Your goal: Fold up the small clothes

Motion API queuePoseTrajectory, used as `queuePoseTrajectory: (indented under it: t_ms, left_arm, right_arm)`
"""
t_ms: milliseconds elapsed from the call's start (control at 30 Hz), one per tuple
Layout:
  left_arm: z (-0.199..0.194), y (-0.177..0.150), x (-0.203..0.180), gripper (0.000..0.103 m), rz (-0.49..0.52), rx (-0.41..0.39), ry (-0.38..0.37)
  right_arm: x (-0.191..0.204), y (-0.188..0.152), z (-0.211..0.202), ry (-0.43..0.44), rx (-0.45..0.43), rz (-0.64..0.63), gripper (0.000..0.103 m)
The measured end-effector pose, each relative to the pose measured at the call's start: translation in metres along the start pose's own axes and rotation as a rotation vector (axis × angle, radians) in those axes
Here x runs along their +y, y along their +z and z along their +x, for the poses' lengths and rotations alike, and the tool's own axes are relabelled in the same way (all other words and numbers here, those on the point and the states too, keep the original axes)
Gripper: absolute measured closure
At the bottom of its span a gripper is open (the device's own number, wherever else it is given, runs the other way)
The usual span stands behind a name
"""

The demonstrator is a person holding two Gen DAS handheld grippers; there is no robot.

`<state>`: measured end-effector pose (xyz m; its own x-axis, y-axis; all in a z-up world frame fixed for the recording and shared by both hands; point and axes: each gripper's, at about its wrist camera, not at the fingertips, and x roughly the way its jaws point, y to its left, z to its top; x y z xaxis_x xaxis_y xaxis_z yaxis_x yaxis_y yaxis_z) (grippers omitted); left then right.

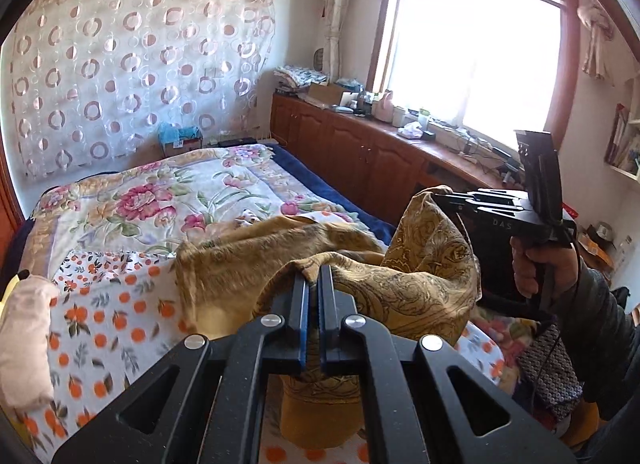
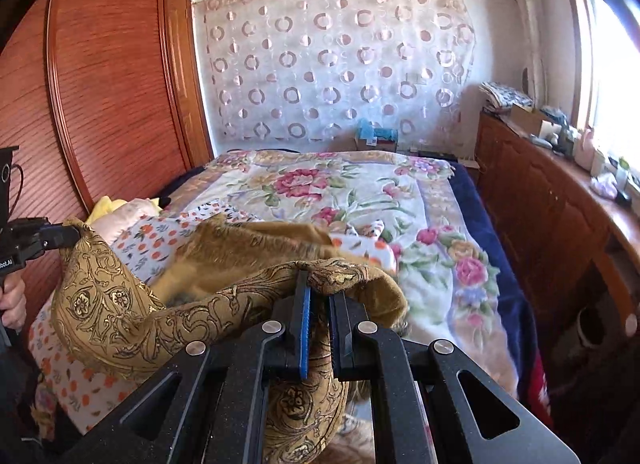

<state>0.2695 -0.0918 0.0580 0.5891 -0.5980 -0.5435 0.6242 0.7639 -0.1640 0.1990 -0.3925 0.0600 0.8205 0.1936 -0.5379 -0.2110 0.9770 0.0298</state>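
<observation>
Cabinets (image 1: pixel 360 152) beside bed (image 1: pixel 168 200), grippers (image 1: pixel 314 276) clamping garment (image 1: pixel 420 276).

The right gripper (image 1: pixel 438 196) is showing pale letters "DAS" on its black body in the left wrist view, while the left gripper (image 2: pixel 74 234) is showing white letters ending in "bot.AI", cut off at the frame's left edge, in the right wrist view.
</observation>
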Motion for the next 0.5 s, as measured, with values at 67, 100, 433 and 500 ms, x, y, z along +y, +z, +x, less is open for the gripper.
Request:
queuePoseTrajectory:
  t_ms: [67, 100, 433, 500]
  left_arm:
    - [0.019, 0.006, 0.016, 0.099, -0.014, 0.017, 0.016]
    - [0.028, 0.008, 0.024, 0.099, -0.021, 0.025, 0.023]
    - [0.110, 0.015, 0.091, 0.098, -0.099, 0.097, 0.081]
    - [0.112, 0.016, 0.098, 0.098, -0.104, 0.086, 0.084]
  right_arm:
    - [0.000, 0.007, 0.022, -0.002, 0.022, -0.012, 0.096]
    - [0.000, 0.011, 0.036, -0.005, 0.036, -0.018, 0.096]
    - [0.001, 0.047, 0.153, -0.009, 0.124, -0.043, 0.096]
    - [0.001, 0.054, 0.159, -0.003, 0.113, -0.049, 0.096]
